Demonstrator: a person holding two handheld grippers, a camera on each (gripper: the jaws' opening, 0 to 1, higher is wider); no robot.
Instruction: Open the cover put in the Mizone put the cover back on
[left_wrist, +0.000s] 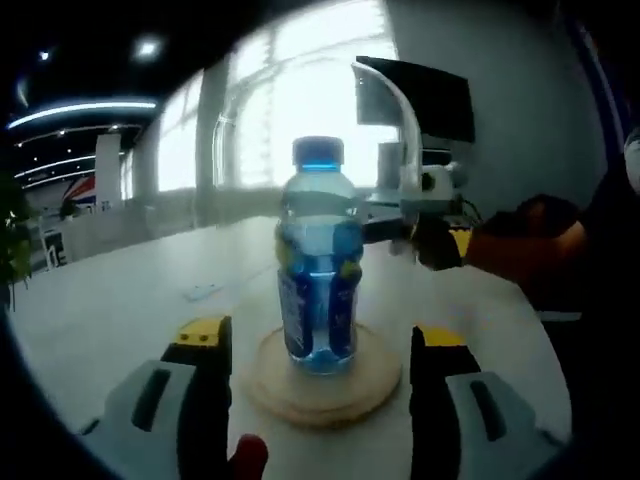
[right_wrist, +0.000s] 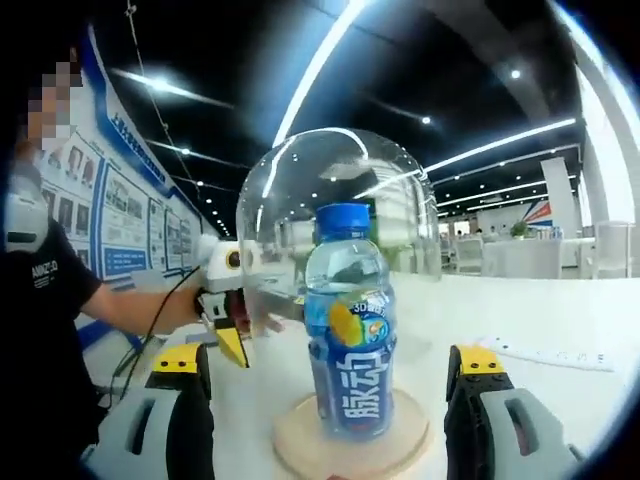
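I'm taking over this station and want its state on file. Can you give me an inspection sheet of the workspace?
Surface: pale table, bare around the job.
Job's things: Mizone bottle upright on the round wooden base, cap on; clear dome cover is off the base, held up beside the bottle.
Clutter: small white item and a white strip lying apart.
Grippers: left tongs and right tongs open, flanking the bottle without touching; another pair of tongs, in a person's hand, grips the cover's rim.
Cables: one cable trails from those tongs.
Surroundings: bright windows, monitor, wall posters.
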